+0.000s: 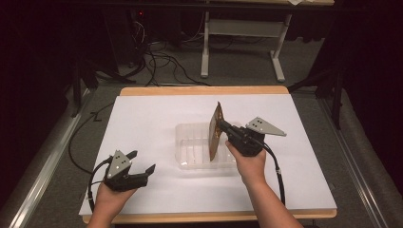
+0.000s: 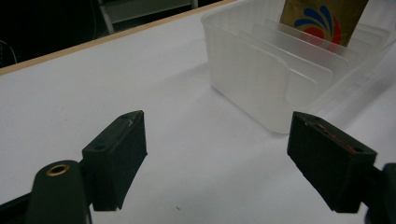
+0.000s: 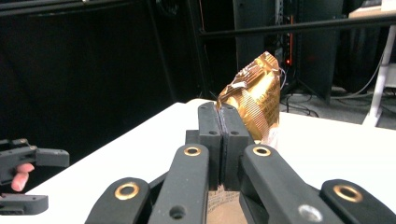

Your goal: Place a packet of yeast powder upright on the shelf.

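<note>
Right gripper (image 1: 222, 126) jaws pressed together on a gold foil packet (image 1: 216, 133), pinching its edge; in the right gripper view the pads meet flush with the crinkled foil (image 3: 254, 100) sticking up past them. Packet is thin, flat, shiny metallic with a ribbed crimp seal; the face seen from the left gripper view is matte tan with a red/blue swirl print (image 2: 322, 21). It stands upright, lower end down inside the clear plastic bin (image 1: 190, 145).

Bin: translucent frosted plastic, rectangular, rounded corners, with a row of thin upright divider fins (image 2: 275, 70) inside; packet sits in a slot toward the far end from the left gripper view. Can't tell if its bottom touches the floor of the bin.

Left gripper (image 1: 142, 161) jaws spread wide, nothing between them, flat black rubbery pads (image 2: 119, 158), low over the smooth white table sheet (image 1: 147, 118), near-left of bin, apart from it. Table edge is light wood
</note>
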A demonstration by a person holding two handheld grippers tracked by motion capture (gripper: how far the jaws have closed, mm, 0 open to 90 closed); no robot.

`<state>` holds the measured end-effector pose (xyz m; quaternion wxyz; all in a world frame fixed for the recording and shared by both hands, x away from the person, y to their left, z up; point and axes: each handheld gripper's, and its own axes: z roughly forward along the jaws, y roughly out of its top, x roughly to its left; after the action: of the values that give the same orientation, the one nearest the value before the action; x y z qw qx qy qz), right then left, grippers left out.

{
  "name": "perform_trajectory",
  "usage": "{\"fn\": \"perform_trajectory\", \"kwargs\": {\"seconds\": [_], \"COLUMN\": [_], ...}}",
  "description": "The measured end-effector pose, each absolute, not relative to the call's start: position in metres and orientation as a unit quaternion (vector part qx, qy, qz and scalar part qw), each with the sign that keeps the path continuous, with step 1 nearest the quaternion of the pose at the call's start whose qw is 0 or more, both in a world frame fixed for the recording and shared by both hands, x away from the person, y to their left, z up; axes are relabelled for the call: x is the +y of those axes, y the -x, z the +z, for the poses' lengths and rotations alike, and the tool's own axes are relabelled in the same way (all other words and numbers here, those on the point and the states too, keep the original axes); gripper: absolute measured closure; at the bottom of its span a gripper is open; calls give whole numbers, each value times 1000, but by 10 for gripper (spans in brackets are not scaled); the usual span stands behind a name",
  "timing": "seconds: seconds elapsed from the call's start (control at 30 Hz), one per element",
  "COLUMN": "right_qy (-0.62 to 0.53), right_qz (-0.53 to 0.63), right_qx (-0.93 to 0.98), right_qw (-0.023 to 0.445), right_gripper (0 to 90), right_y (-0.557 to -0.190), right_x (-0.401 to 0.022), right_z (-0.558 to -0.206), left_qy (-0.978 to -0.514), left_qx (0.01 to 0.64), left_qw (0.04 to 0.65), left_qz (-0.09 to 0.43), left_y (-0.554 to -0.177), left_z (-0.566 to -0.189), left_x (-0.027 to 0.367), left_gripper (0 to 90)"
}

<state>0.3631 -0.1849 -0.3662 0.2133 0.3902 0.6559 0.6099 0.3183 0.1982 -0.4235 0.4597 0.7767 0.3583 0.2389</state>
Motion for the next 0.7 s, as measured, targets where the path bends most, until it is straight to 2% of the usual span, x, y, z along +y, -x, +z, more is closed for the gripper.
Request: {"fn": "perform_trajectory", "kwargs": {"seconds": [0.7], "right_qy": [-397], "right_qz": [593], "right_qx": [669], "right_qw": [208], "right_gripper": [895], "right_y": [-366], "right_x": [-178], "right_z": [-383], "left_qy": [-776], "left_qx": [360], "left_qw": [460], "left_qz": [237], "left_y": [-319], "left_z": [-423], "left_x": [200], "left_gripper": [202]}}
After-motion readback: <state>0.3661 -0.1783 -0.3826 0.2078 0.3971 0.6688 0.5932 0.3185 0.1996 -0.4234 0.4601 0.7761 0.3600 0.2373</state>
